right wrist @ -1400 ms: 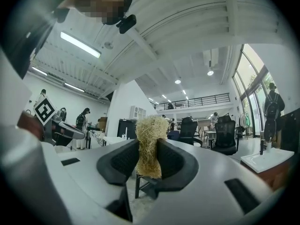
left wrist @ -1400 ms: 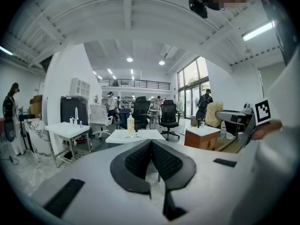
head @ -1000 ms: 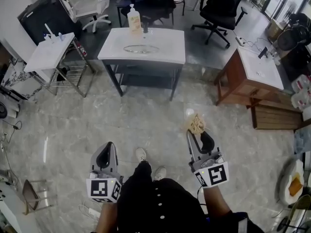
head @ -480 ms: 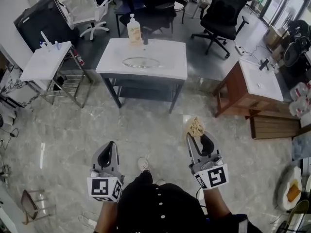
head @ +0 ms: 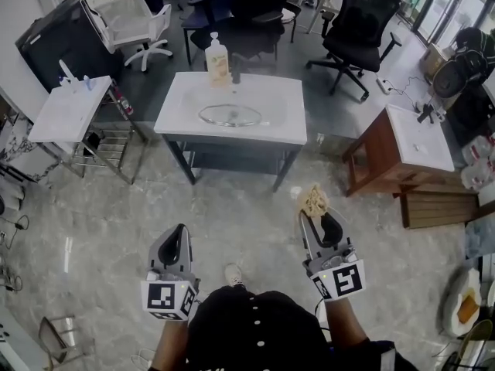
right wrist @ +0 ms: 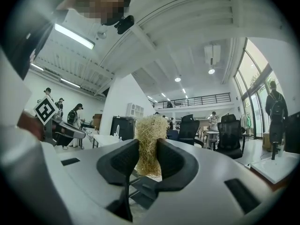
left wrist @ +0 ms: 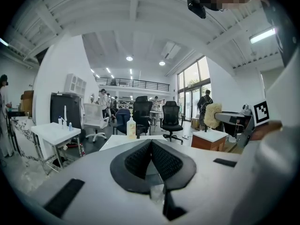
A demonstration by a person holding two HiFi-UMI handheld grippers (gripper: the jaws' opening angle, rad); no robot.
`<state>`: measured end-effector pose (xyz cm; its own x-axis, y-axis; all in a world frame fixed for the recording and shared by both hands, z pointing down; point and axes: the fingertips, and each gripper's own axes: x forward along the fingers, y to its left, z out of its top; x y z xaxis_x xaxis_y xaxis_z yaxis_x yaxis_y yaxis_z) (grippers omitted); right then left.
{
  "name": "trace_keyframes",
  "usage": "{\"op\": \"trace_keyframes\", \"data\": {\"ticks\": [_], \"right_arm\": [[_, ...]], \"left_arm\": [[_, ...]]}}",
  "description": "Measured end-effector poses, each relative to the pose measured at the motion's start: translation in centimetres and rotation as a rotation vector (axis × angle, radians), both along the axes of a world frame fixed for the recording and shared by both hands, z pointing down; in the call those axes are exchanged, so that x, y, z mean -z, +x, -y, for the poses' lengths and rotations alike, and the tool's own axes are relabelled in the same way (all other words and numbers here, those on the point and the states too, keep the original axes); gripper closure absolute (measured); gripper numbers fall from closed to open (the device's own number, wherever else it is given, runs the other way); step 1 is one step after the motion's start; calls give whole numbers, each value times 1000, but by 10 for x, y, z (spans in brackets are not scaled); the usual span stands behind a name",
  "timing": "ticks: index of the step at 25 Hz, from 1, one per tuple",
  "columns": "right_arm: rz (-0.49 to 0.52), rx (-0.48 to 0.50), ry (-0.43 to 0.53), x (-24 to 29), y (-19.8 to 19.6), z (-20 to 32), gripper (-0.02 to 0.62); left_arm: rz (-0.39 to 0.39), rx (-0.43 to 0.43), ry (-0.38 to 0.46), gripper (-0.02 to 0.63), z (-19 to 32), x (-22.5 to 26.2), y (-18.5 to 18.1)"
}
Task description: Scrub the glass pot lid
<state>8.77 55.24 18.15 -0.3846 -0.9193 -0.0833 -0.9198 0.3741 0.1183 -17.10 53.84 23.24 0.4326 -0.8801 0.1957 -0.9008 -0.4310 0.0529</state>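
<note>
The glass pot lid [head: 230, 115] lies in the basin of a white washstand [head: 286, 122] ahead of me, with a soap bottle [head: 217, 55] behind it. My left gripper [head: 176, 236] is held low at the left, well short of the stand, jaws shut with nothing between them [left wrist: 151, 142]. My right gripper [head: 312, 213] is at the right, shut on a straw-coloured fibre scrubber [head: 313, 200] that sticks out past the jaws [right wrist: 149, 142]. In the left gripper view the soap bottle [left wrist: 131, 127] stands straight ahead.
A small white table [head: 58, 114] and a black cabinet [head: 58, 29] stand at the left. A wooden washstand [head: 402, 141] is at the right, beside wooden steps [head: 437, 203]. Office chairs [head: 352, 22] stand behind the white washstand. People are in the far background.
Both grippers have travelled forward over the marble floor toward the white washstand, which now sits lower and larger in the head view. Their grips are unchanged.
</note>
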Motion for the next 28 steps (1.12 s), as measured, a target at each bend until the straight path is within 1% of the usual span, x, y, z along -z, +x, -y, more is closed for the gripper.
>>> {"op": "trace_keyframes", "data": {"ticks": [4,8,11,16,20,24,28], "right_arm": [[1,-17,7,-1,-11,27,466],[1,-31,8,-3,-24,48,465],[9,-43,0,-6,-28,62,465],[13,-60,-12,-10,-25,88,465],[10,-71,-10,-12,-16,111,465],[15,-66,-8,-15,-8,146,465],[17,-52,-7,-17,-2,186,466]], "left_arm": [[1,-26,-4,581,27,-4,-13],[0,-32,7,580,52,-3,-29],[0,-34,-6,580,70,-7,-33],[-10,-48,-28,580,96,-16,-29],[-9,-49,-33,580,119,-22,-22],[-13,-28,-40,580,152,-25,-18],[-11,-25,-36,581,191,-25,-9]]}}
